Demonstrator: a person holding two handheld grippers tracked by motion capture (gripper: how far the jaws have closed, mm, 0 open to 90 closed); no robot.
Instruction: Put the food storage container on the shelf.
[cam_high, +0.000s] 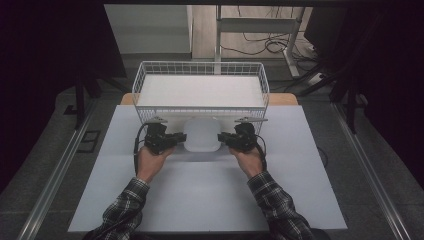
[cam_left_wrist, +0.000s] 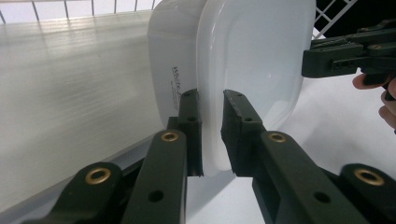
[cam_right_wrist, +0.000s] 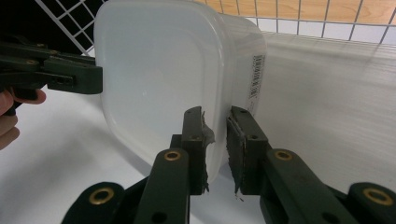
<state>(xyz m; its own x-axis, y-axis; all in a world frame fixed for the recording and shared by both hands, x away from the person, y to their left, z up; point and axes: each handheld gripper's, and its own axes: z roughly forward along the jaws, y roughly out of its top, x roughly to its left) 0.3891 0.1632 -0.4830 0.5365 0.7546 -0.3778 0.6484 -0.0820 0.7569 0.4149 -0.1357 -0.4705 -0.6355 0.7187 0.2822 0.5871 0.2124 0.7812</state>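
left gripper (cam_high: 176, 139): jaws pinch left rim of white plastic container (cam_high: 202, 134) | right gripper (cam_high: 224, 138): jaws pinch its right rim | container: over white table (cam_high: 210, 200), just before wire basket (cam_high: 200, 70)

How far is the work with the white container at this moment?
Done: both grippers have gripped the white container, the left gripper and the right gripper each clamping an opposite rim. In hand: it is held in front of the wire basket. Left: probably putting it into the basket.
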